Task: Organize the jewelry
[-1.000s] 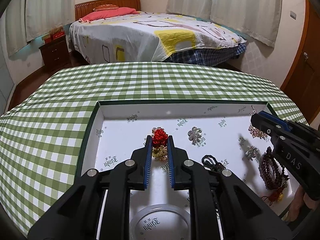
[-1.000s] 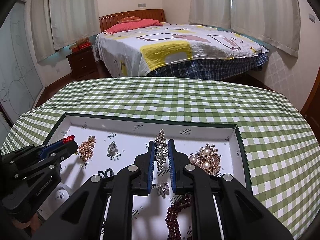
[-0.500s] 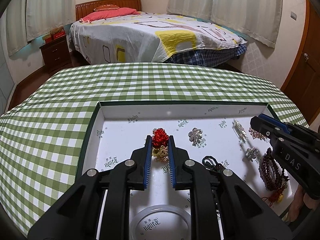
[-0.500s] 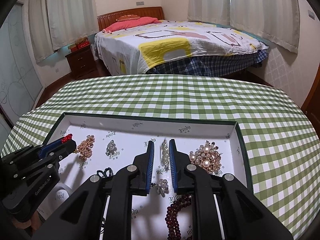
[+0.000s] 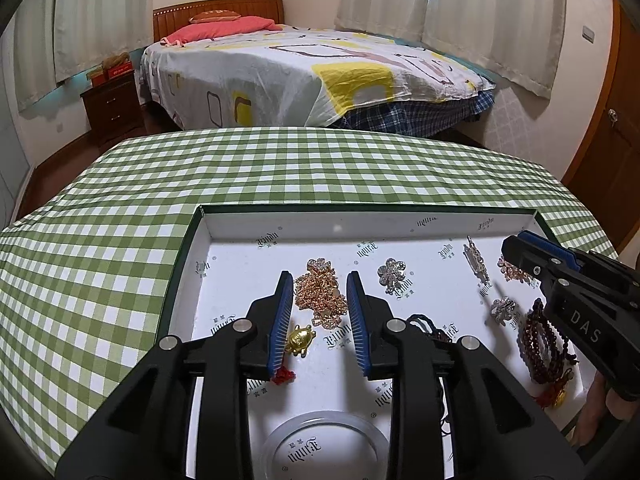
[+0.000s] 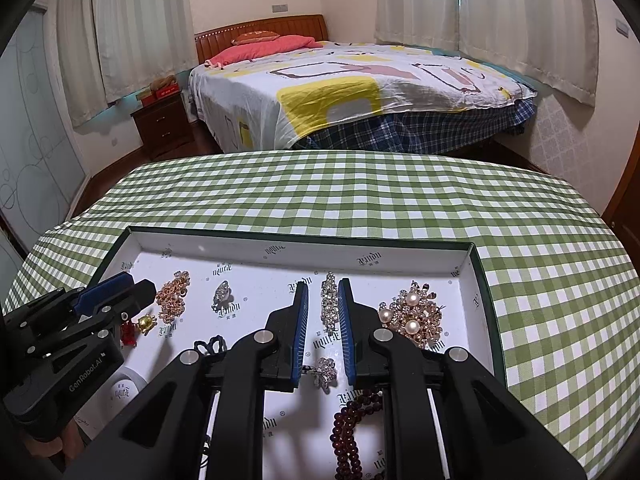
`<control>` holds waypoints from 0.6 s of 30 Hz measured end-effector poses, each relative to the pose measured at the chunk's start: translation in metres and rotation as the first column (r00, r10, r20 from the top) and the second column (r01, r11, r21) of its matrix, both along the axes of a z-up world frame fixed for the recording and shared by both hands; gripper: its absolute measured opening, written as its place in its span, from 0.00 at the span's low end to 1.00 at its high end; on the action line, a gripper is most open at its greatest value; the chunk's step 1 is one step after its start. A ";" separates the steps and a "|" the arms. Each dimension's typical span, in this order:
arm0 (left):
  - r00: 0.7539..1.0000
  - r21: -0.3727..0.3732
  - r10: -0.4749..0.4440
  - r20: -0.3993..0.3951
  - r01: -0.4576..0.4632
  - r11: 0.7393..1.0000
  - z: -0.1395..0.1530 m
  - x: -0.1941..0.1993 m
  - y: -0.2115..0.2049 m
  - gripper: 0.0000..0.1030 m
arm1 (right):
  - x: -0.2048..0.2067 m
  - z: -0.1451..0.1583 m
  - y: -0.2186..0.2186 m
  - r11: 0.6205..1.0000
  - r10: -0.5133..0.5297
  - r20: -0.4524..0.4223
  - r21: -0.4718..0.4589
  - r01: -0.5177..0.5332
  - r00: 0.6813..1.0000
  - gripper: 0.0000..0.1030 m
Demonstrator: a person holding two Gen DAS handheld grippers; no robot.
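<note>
A white-lined box (image 5: 360, 210) (image 6: 300, 236) lies on the green checked table. My left gripper (image 5: 319, 278) (image 6: 138, 286) hovers over its left part, its jaws opening. The gold turtle charm (image 5: 302, 339) (image 6: 146, 322) with its red knot (image 5: 283, 376) lies loose on the floor by the left pad. A rose-gold brooch (image 5: 320, 296) (image 6: 172, 298) is just ahead. My right gripper (image 6: 323, 285) (image 5: 520, 246) stands shut over a crystal bar brooch (image 6: 330, 304) (image 5: 476, 258), which rests on the floor with no pad touching it.
In the box also lie a silver flower brooch (image 5: 392, 274), a small silver flower (image 6: 326, 372), a pearl brooch (image 6: 412, 318), dark red beads (image 6: 352, 428), a black cord (image 6: 210, 346) and a clear ring (image 5: 324, 444). A bed stands beyond the table.
The left jaws spread, and the red-knotted turtle charm dropped from between them onto the box floor. The bar brooch, raised in the right jaws before, now lies flat.
</note>
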State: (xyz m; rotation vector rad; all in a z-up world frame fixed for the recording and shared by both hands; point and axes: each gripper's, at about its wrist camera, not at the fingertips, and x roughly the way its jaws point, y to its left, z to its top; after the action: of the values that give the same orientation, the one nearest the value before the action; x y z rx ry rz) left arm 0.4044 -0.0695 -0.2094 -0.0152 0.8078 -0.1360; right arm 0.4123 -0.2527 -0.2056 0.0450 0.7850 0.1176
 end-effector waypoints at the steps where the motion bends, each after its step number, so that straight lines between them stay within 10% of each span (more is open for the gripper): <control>1: 1.000 0.000 0.000 0.000 0.000 1.000 0.000 0.000 0.000 0.28 | 0.000 0.000 0.000 1.000 0.000 0.000 0.001 0.000 1.000 0.16; 12: 1.000 -0.004 0.000 0.006 0.000 1.000 0.001 -0.002 0.002 0.41 | -0.002 0.000 -0.002 1.000 -0.004 0.005 0.008 0.004 1.000 0.17; 14: 1.000 -0.007 0.000 0.009 0.000 1.000 0.002 -0.003 0.002 0.44 | -0.004 0.001 -0.003 1.000 -0.012 0.013 0.012 0.012 1.000 0.43; 18: 1.000 -0.017 0.006 0.013 -0.006 1.000 0.007 -0.010 0.004 0.49 | -0.014 0.009 -0.006 1.000 -0.022 0.051 0.012 0.021 0.998 0.49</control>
State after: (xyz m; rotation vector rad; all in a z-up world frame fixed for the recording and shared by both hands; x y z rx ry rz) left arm 0.3948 -0.0658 -0.2022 -0.0329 0.7934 -0.1373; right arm 0.3982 -0.2588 -0.1965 0.0607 0.7329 0.1025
